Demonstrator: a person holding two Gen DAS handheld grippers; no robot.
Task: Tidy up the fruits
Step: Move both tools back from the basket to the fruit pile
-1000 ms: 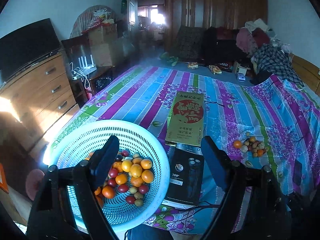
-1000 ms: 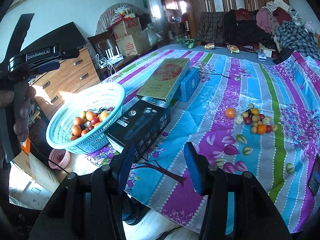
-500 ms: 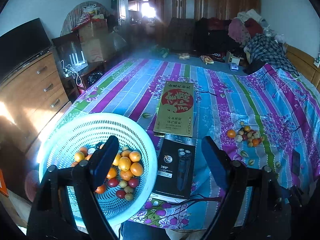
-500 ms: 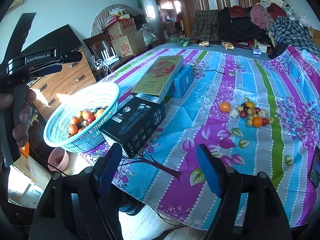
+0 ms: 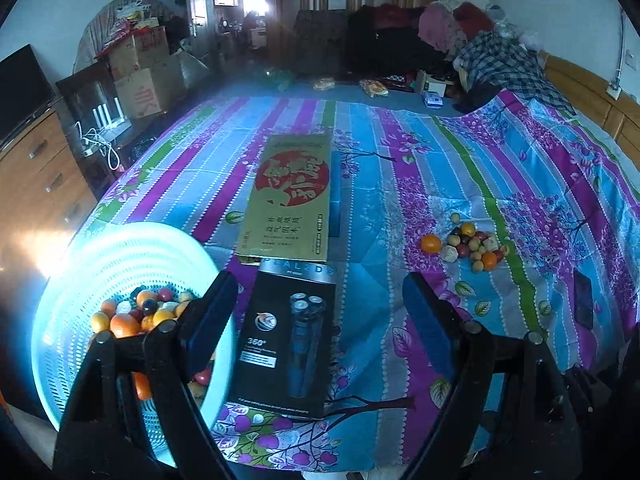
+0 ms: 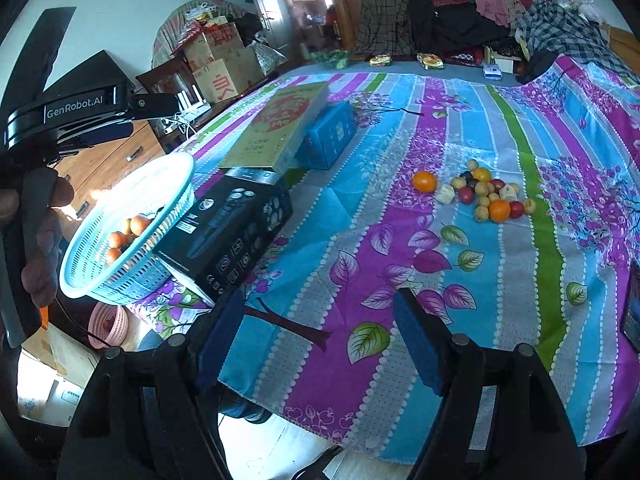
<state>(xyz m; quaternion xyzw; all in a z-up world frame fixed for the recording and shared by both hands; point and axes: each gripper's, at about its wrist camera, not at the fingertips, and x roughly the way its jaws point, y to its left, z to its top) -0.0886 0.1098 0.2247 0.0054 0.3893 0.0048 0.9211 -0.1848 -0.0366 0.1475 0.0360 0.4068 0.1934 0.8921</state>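
A light blue plastic basket holds several oranges and small red and yellow fruits; it leans on a black shaver box at the bed's near left edge. It also shows in the right wrist view. A loose pile of small fruits with an orange lies on the striped bedsheet to the right, also seen in the right wrist view. My left gripper is open and empty above the black box. My right gripper is open and empty over the bed's near edge.
A gold flat box rests on a blue box and the black box. A dark phone lies at the bed's right side. A wooden dresser stands left; clothes are piled at the far end.
The left gripper has drawn back and to the right, so the basket has slid to its left. The right gripper has opened wider and moved toward the fruit pile.
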